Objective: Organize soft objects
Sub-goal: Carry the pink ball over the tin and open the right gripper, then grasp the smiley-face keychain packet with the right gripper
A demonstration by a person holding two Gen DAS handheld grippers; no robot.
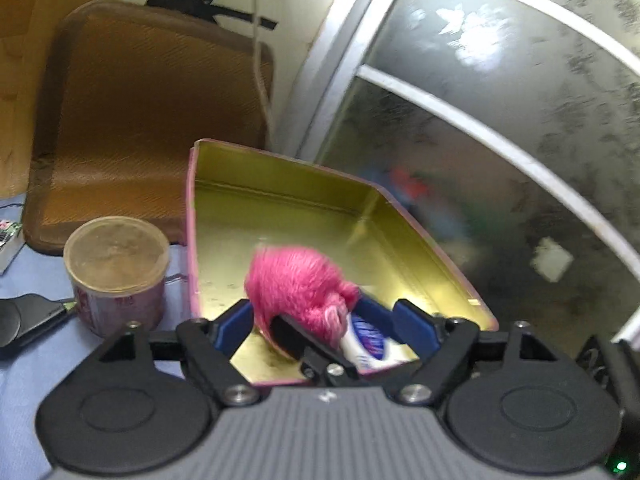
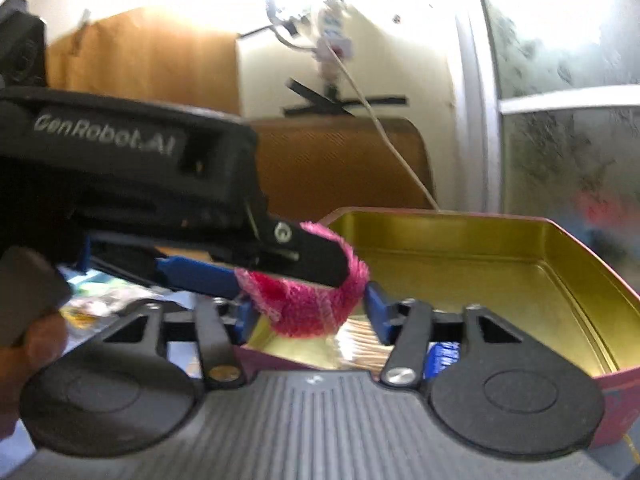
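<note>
A pale blue cloth point(image 1: 24, 360) covers the surface. On it sits an open tin point(image 1: 280, 208), gold inside and pink outside, with a round lidded tub point(image 1: 116, 256) just beside its left wall. Behind them a brown woven cushion point(image 1: 152, 120) leans upright against a cream wall marked with crossed strips of black tape point(image 1: 208, 8), and a white cable point(image 1: 260, 60) hangs down in front of it. A frosted glass door point(image 1: 500, 120) in a silver frame fills the right side. Both views are smeared by blur and the upper part of the right wrist view is washed out by glare, so the clutter at its left edge cannot be made out. Only part of a hand point(image 2: 36, 344) shows there. The fluffy pink toy point(image 1: 296, 280) is shaggy and bright magenta, with a small paler tuft low on one side. It sits over the near end of the tin, and whether it rests on the tin's floor is hidden. A white and blue item point(image 1: 364, 336) beneath it is too cut off to name. The left gripper point(image 1: 324, 312) has its blue pads spread, with a clear gap between its right-hand pad and the toy. The right gripper point(image 2: 310, 312) also straddles the toy with its pads close on either side, possibly touching, though I cannot tell if they grip.
</note>
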